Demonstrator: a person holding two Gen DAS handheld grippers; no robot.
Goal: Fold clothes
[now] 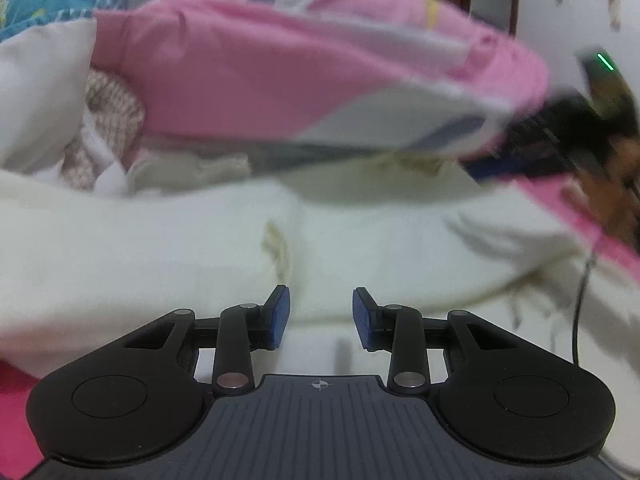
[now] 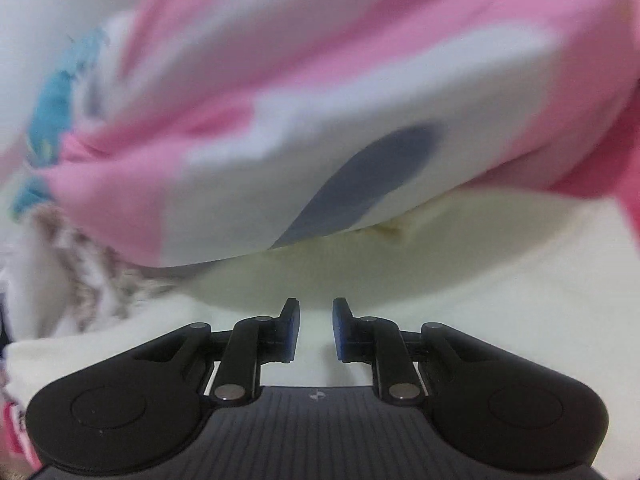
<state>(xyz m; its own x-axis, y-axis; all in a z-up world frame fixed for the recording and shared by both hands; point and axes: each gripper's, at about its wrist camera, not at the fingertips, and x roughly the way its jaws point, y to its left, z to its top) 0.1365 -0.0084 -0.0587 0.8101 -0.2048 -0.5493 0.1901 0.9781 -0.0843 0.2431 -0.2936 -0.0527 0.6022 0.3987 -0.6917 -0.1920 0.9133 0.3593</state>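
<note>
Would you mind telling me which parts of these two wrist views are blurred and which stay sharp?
Left wrist view: the left gripper is crisp, while the pink garment is smeared, as is the right gripper at its right end; the cream bedding is soft. Right wrist view: the right gripper is sharp, the pink garment heavily blurred, and its edges bend with fisheye distortion.
</note>
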